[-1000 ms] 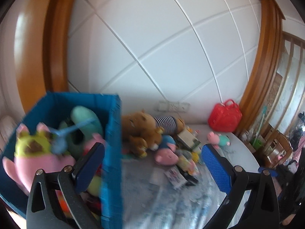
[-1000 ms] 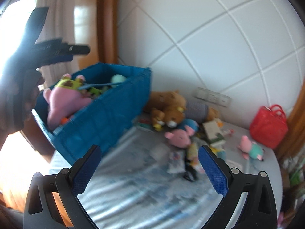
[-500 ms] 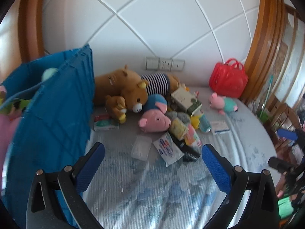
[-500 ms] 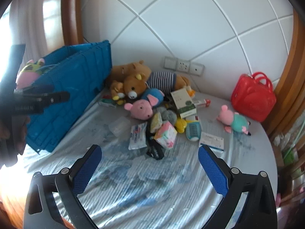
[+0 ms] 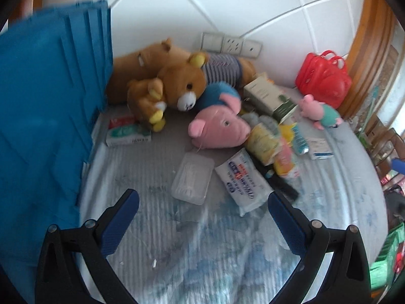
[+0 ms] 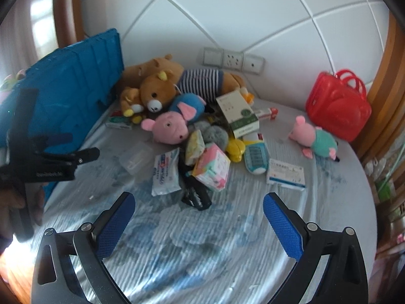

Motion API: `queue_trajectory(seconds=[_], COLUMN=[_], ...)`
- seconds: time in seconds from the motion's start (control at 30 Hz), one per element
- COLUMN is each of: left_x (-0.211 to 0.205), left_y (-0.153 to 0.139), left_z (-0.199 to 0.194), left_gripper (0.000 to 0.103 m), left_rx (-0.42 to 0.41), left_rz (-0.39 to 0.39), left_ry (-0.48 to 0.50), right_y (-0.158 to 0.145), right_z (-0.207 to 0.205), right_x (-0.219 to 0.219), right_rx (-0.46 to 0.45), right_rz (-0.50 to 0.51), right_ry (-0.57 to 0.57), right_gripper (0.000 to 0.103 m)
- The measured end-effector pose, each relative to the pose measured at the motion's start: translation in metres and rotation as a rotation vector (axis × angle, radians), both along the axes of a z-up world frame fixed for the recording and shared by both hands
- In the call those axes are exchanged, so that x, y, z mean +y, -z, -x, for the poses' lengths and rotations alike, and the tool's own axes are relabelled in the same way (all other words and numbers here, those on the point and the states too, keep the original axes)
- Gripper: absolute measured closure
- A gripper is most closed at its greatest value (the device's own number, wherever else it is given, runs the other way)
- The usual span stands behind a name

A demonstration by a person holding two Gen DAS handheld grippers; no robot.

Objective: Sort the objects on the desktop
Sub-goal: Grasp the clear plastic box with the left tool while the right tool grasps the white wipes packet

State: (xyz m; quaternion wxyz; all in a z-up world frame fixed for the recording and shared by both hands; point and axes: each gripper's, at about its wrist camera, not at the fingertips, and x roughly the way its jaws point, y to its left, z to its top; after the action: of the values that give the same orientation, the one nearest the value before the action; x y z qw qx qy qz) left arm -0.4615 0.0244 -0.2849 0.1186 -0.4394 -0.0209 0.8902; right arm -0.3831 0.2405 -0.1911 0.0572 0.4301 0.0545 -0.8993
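A pile of toys and packets lies on the round table with a blue-patterned cloth (image 6: 192,243). In it are a brown bear (image 5: 182,86), a pink pig head (image 5: 220,129), a clear plastic box (image 5: 192,181), a wipes packet (image 5: 240,177) and a green-white carton (image 6: 238,112). A blue crate (image 5: 43,116) stands at the left. My left gripper (image 5: 202,217) is open and empty, just short of the clear box. My right gripper (image 6: 198,217) is open and empty, above the cloth in front of the pile. The left gripper also shows in the right wrist view (image 6: 63,159).
A red plastic handbag (image 6: 339,106) stands at the back right, with a small pig doll (image 6: 314,139) in front of it. A white medicine box (image 6: 286,173) and a blue pill case (image 6: 257,157) lie right of the pile. Wall sockets (image 6: 233,58) sit behind. Chairs stand beyond the table's right edge.
Both grippers swung from the blue crate toward the table and came lower and closer to the pile. The left gripper now looks at the clear box. Both stayed open.
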Motion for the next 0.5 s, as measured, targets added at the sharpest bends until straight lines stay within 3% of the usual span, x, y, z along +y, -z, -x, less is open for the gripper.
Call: queue_trajectory(seconds=[0.3,0.5], left_x=[0.013,0.019], left_y=[0.089,0.113], left_z=[0.065,0.079], left_gripper=[0.003,0.030], left_rx=[-0.053,-0.104], left_rz=[0.071,0.072], left_ry=[-0.004,0.013], right_y=[0.054,0.078], right_z=[0.010,0.021], right_x=[0.022,0.043], right_rx=[-0.098,-0.144], right_rz=[0.006,0.002], right_ry=[0.027,0.047], right_gripper=[0.001,0.001])
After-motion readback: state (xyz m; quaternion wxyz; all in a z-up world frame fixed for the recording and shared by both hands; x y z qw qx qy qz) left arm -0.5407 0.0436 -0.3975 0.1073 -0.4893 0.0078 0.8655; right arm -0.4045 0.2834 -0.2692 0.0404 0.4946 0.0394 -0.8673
